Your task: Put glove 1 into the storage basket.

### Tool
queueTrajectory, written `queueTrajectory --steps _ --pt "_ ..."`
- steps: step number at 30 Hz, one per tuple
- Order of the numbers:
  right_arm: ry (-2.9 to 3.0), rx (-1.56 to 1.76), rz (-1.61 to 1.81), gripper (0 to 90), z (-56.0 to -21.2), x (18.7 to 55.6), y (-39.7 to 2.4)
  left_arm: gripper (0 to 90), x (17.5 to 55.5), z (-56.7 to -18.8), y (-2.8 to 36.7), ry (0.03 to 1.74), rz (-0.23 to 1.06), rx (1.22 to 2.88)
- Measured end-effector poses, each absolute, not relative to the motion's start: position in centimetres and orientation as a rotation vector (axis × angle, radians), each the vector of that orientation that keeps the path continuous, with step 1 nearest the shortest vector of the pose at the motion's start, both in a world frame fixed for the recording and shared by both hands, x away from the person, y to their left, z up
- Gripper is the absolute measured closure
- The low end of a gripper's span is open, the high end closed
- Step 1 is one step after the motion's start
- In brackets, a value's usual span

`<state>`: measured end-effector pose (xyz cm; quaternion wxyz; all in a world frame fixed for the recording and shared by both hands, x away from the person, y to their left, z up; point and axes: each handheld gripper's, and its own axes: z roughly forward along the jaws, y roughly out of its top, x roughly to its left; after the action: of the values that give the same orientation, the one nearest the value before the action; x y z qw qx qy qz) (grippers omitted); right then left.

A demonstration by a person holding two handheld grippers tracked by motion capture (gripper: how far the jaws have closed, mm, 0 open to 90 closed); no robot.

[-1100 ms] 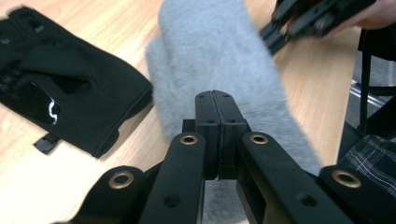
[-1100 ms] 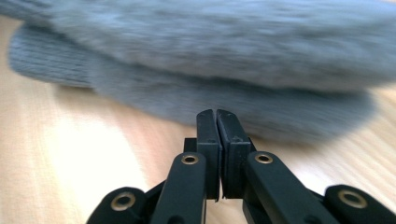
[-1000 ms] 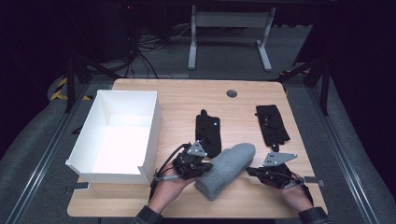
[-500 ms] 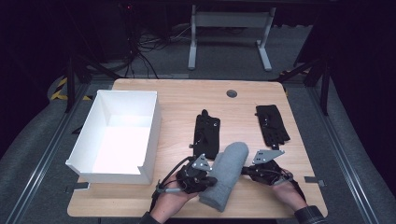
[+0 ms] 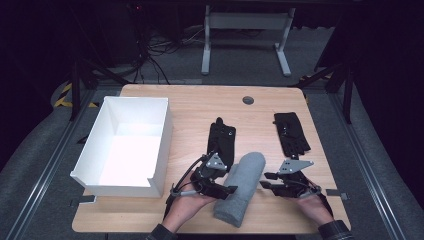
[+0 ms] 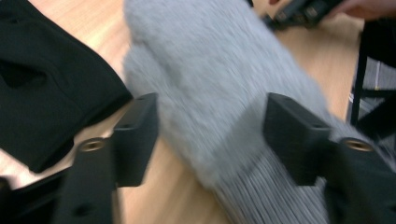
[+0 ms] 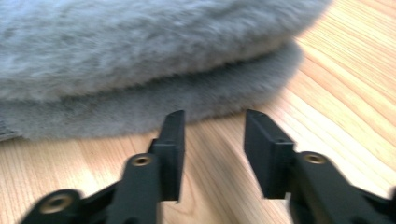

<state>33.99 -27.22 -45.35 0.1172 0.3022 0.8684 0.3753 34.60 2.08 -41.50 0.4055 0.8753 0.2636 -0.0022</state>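
Both grippers have just been opening. The left gripper [image 5: 222,189] has let go of the grey mitten [image 5: 241,186]: in the left gripper view its fingers [image 6: 135,135] stand apart with the mitten's furry body and ribbed cuff lying loose between them, one finger clear of the fabric, the other close against it without visibly pinching. The right gripper [image 5: 266,181] is also released; in its own view the fingers [image 7: 173,149] are parted over bare wood, nothing between them, and the mitten lies just ahead of the tips.

Compared with a second ago, the mitten has swung from lying slantwise between the hands to lying nearly lengthwise, cuff toward the person, flat on the surface [image 5: 190,107] and now resting free. One black glove [image 5: 222,140] lies just beyond the left fingers, touching the mitten's side; the other black glove [image 5: 291,132] lies beyond the right fingers. The white box [image 5: 157,150] stands well off to the left gripper's outer side.

The straightening looks finished; a fresh grasp would be needed to move the mitten on.
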Motion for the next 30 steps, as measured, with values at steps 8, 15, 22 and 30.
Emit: queueTrajectory --steps 8,15,22,30 --pt "2.527 0.947 1.072 38.0 -45.7 33.8 -28.2 10.9 35.9 -42.0 -0.4 0.708 0.018 2.233" --pt "2.513 0.956 1.078 27.4 -45.7 33.2 -29.3 0.7 36.3 -44.3 -1.9 0.752 0.005 2.293" --pt "2.492 0.962 1.083 19.0 -46.0 33.0 -30.1 9.4 36.2 -45.3 -2.6 0.726 -0.071 2.31" --pt "2.493 0.94 1.051 15.8 -46.4 33.1 -29.8 35.2 36.6 -45.5 -2.4 0.713 -0.185 2.298"
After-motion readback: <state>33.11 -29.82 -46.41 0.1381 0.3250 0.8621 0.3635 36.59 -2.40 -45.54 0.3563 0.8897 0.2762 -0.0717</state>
